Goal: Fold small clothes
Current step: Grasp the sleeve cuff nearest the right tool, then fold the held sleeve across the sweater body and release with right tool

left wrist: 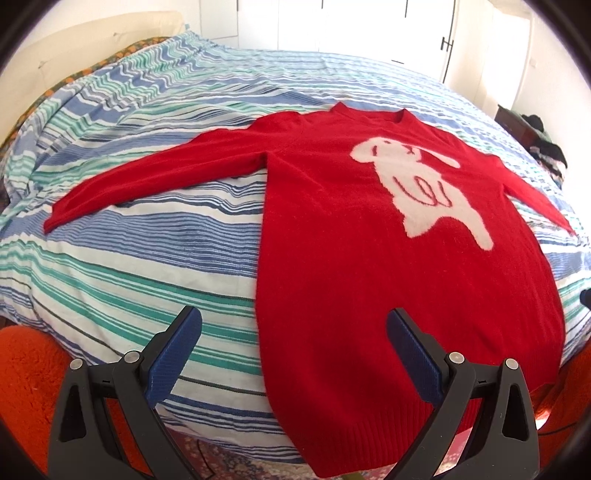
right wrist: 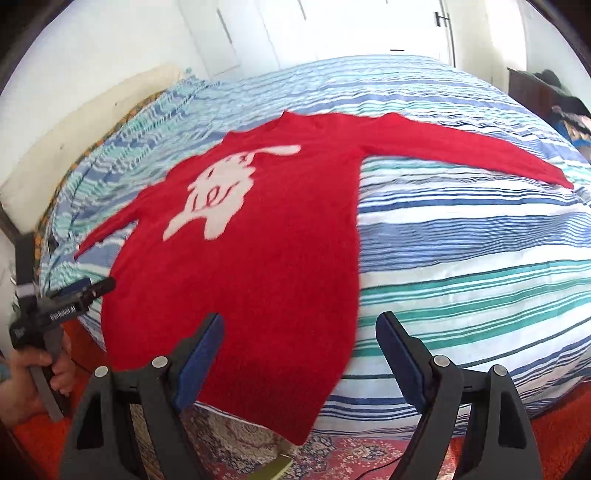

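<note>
Both grippers, the left gripper (left wrist: 293,328) and right gripper (right wrist: 299,332), hover with jaws spread apart and empty over the near hem of a red sweater (left wrist: 388,266). It lies flat, sleeves outspread, a white dog motif (left wrist: 417,184) on its chest. Beneath is a striped bedspread (left wrist: 147,266); white doors (left wrist: 369,26) stand far behind.

Red sweater (left wrist: 369,258) flat on striped bedspread (left wrist: 129,258).
We note sleeves spread, white dog motif (left wrist: 417,184) face up; left gripper (left wrist: 293,328) hovers open-jawed over the hem, holding nothing.
</note>
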Tool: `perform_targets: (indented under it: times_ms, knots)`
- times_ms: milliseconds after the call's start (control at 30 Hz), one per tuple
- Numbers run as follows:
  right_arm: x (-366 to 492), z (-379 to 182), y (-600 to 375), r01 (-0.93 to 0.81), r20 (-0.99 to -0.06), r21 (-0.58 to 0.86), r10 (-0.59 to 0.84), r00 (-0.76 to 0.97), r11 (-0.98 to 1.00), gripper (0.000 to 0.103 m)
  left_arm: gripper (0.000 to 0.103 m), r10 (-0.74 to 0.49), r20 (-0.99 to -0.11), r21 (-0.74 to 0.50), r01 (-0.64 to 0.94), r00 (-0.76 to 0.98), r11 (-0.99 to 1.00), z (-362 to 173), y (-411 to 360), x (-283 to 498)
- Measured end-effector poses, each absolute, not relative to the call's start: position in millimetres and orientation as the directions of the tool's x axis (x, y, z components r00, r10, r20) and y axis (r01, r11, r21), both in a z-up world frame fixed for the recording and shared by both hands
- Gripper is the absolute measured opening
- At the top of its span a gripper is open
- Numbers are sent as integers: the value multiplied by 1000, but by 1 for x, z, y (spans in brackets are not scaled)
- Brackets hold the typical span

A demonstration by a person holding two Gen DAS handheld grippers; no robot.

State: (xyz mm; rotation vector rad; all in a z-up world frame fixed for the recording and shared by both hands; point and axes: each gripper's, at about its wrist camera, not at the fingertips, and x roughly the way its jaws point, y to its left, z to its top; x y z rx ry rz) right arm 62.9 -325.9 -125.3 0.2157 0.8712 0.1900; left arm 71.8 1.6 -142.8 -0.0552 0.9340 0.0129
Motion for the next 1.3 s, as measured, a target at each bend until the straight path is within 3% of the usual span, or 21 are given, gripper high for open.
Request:
perform_targets:
  times_ms: [133,300,567,733,800,833,900,933,1067,1300]
  knots:
    - [79,-95,-404,22,-644,382,249,724,924,83,100,8,-812,-55,-91,584,994,-147,12,79]
    - [122,-72,-539,271,-591,501,95,801,822,84,100,15,-823,-78,-138,568,987,-151,21,81]
    - [175,-142,-657,450,-601,739,189,776,501,81,100,53,-847,-30,-147,529,989,-161,20,82]
    - [196,-158,-677,505,-608,749,143,781,429,72,100,72,-858,-5,-149,508,989,-167,19,83]
    - [206,-159,-680,530,-634,722,117,764,445,65,101,75,-861,-2,-152,503,988,-169,19,84]
    - [210,-159,-681,543,-649,705,107,753,456,56,101,77,-861,-1,-153,502,988,-169,19,84]
    - [219,-156,-679,577,-699,646,83,711,501,18,101,77,-861,-2,-156,503,988,-169,19,84]
    - [223,-152,-680,595,-728,604,62,683,530,4,101,75,-860,-6,-157,505,988,-169,20,84]
    - [239,-100,-654,499,-709,510,13,706,701,4,101,59,-856,-23,-152,514,988,-168,22,83]
    - [288,28,-498,42,-547,501,279,789,864,4,101,22,-850,-65,-145,527,987,-167,26,85]
